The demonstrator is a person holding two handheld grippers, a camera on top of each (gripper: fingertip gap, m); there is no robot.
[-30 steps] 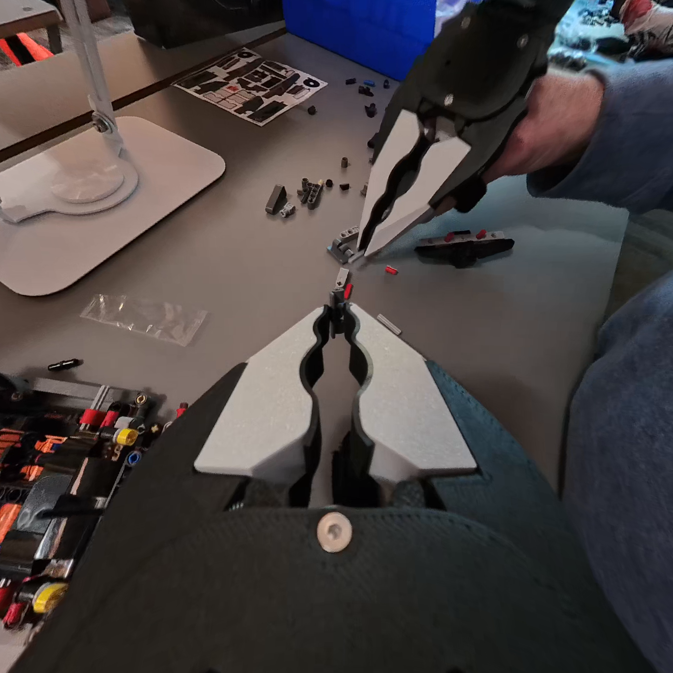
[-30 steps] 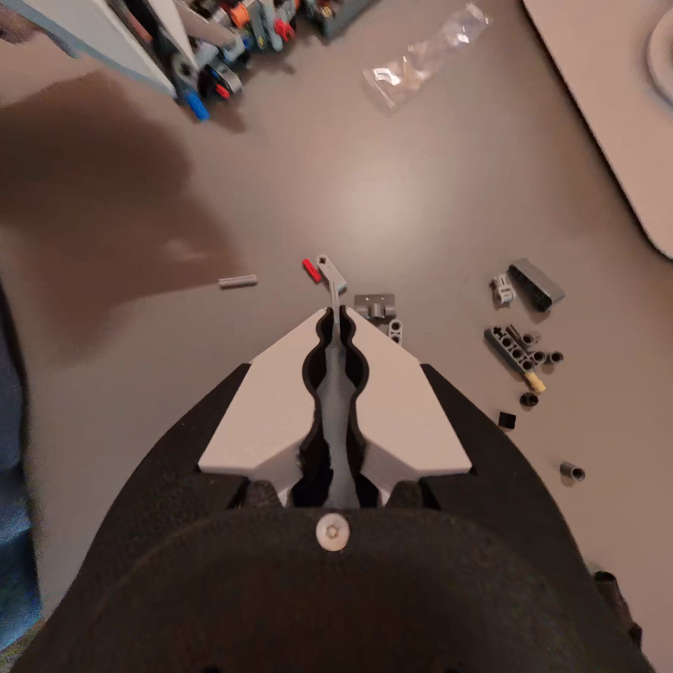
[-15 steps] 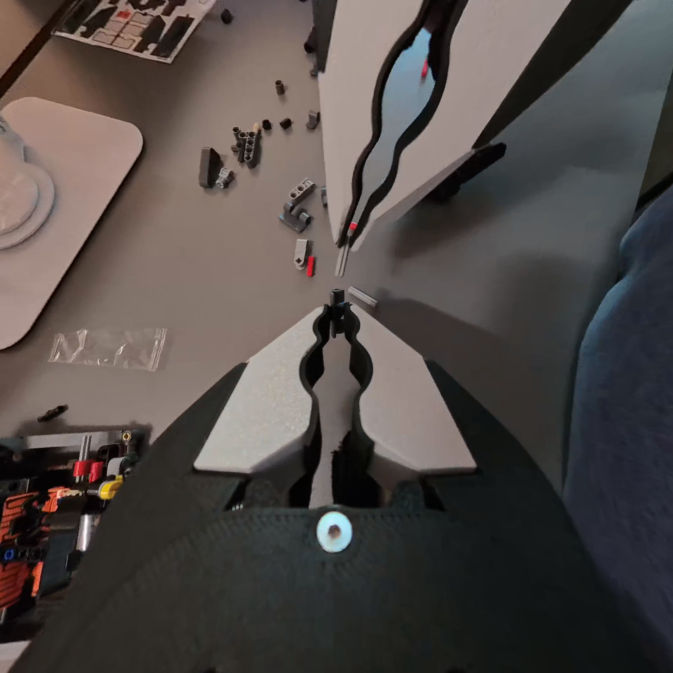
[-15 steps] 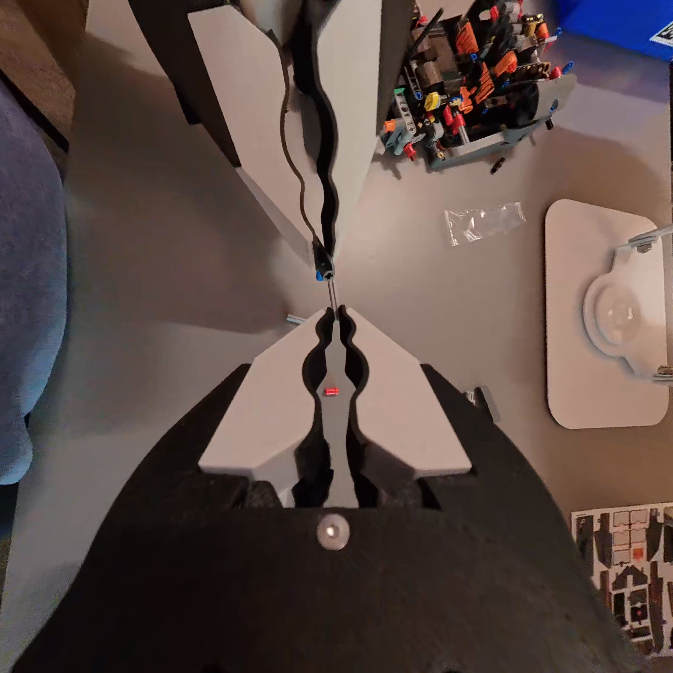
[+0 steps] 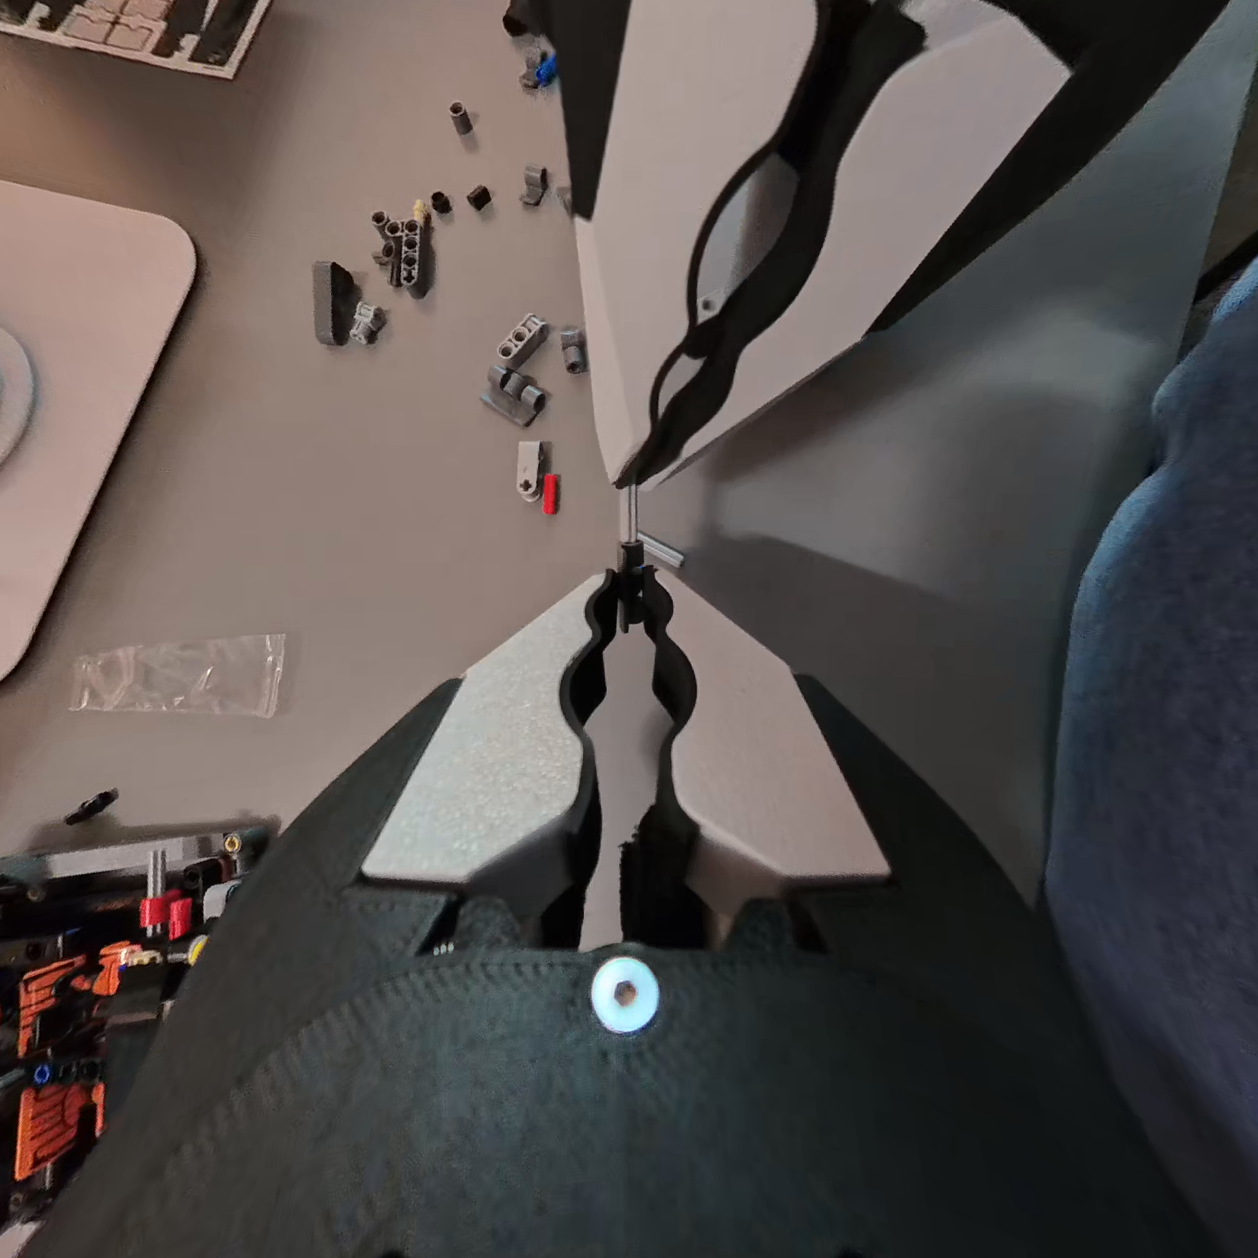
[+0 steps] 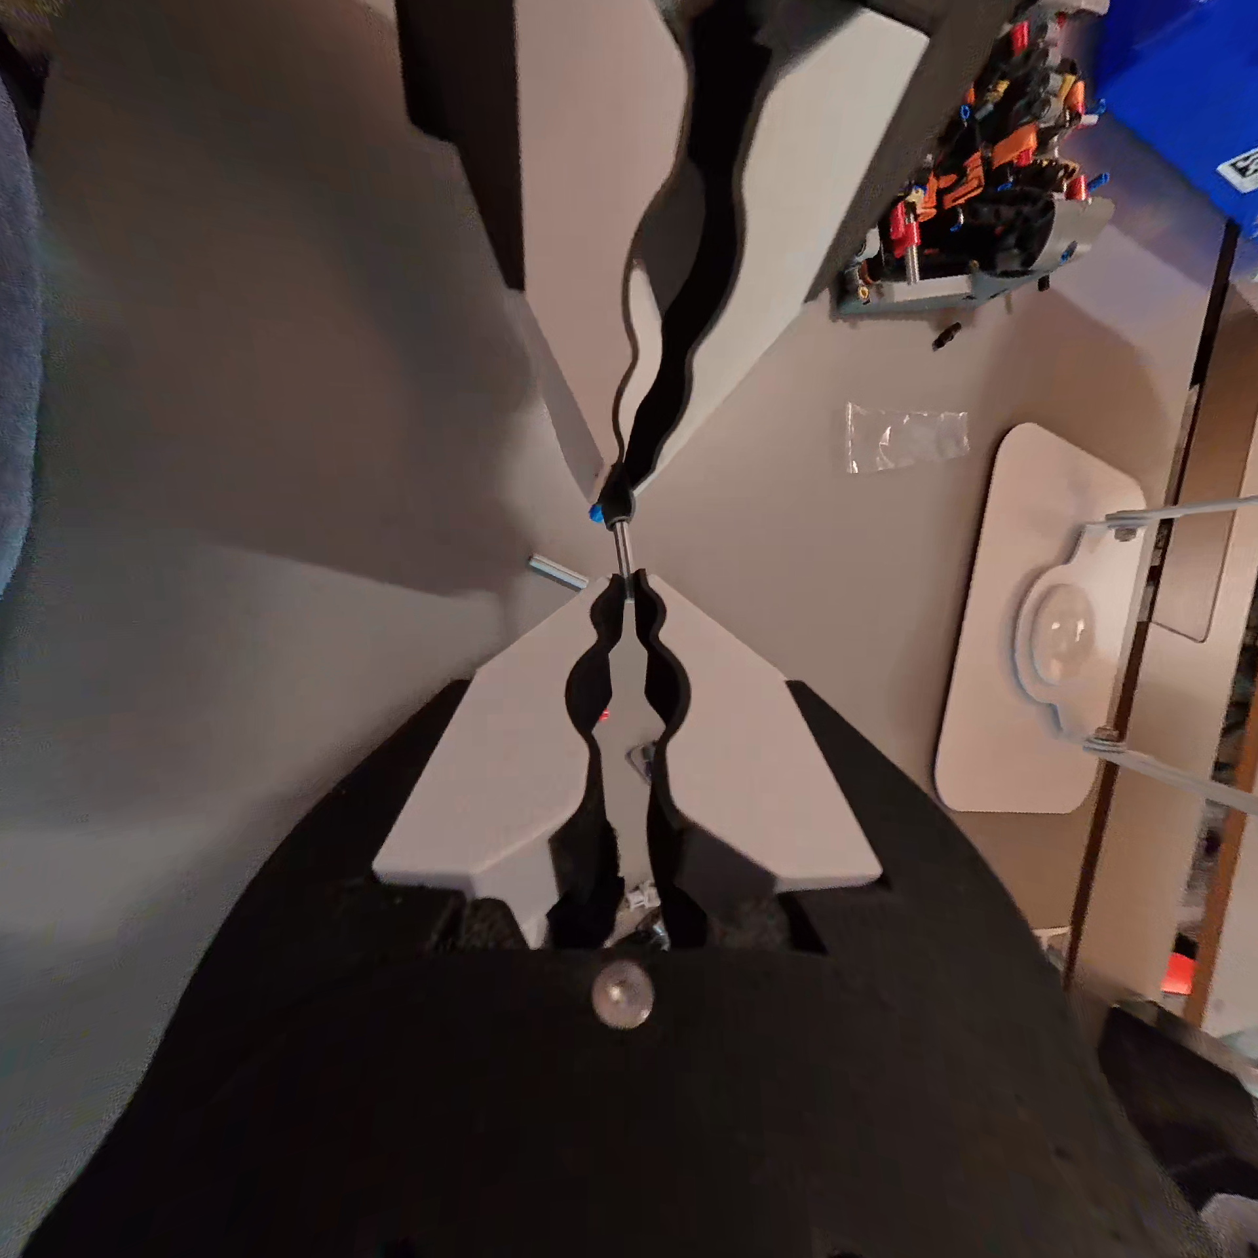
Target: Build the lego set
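Observation:
My left gripper (image 5: 630, 587) is shut on a small black connector piece (image 5: 629, 559) with a blue pin. My right gripper (image 6: 627, 587) is shut on a thin grey axle (image 6: 622, 549). The two grippers meet tip to tip above the grey table, and the axle's far end sits in the black connector (image 6: 614, 505). In the left wrist view the right gripper (image 5: 630, 476) comes down from the top with the axle (image 5: 632, 512) between the tips. A second grey axle (image 5: 662, 550) lies on the table just behind. The part-built orange and black model (image 5: 61, 980) stands at lower left.
Loose grey and black pieces (image 5: 408, 252), a grey liftarm (image 5: 529, 470) and a red pin (image 5: 550, 491) lie on the table. A clear plastic bag (image 5: 178, 674), a white stand base (image 5: 82, 381), a sticker sheet (image 5: 129, 27) and a blue bin (image 6: 1184, 88) are around. A person's blue-clad leg (image 5: 1171, 681) is at right.
My right gripper picked the grey axle up from the table and both grippers rose and came together. The axle's end has gone from a small gap to touching the black connector.

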